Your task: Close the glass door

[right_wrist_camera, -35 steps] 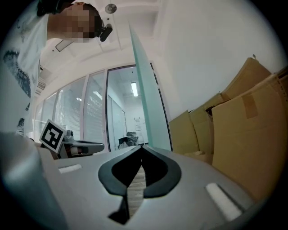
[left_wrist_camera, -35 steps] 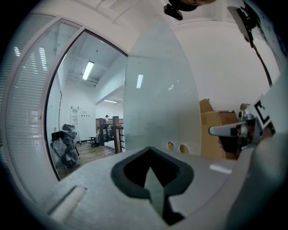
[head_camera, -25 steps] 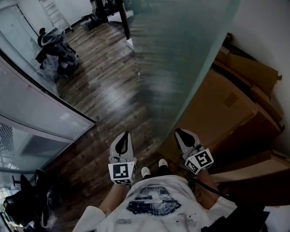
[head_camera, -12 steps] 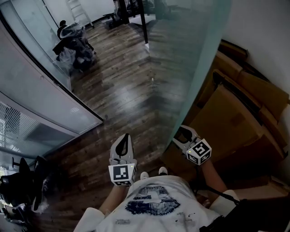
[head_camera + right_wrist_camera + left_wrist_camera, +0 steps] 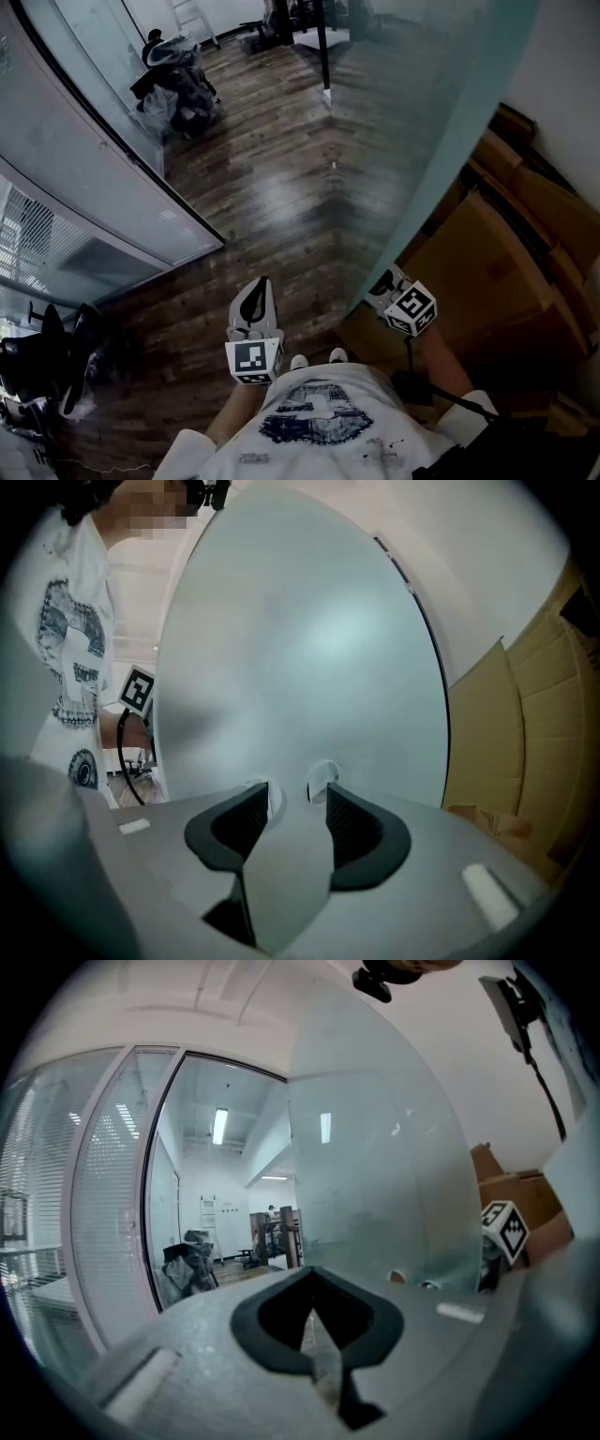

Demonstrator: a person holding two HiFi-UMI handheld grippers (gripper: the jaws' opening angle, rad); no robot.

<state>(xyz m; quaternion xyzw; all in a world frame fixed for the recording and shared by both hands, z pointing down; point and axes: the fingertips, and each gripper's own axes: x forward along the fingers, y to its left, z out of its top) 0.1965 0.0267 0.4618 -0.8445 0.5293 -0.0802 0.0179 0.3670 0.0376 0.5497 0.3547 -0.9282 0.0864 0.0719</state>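
Nearest me, the left gripper (image 5: 255,292) was held out over the wooden floor (image 5: 272,202), its jaws pressed together on nothing. Just to its right, the right gripper (image 5: 382,281) sat at the near edge of the frosted glass door (image 5: 412,122). Its jaws had just swung open and stood apart, facing the pane beside two small holes (image 5: 323,782) and pinching nothing. The door stood open, slanting away, with cardboard boxes (image 5: 487,272) stacked behind it. Farther off, a ladder (image 5: 192,14) stood by the far wall.
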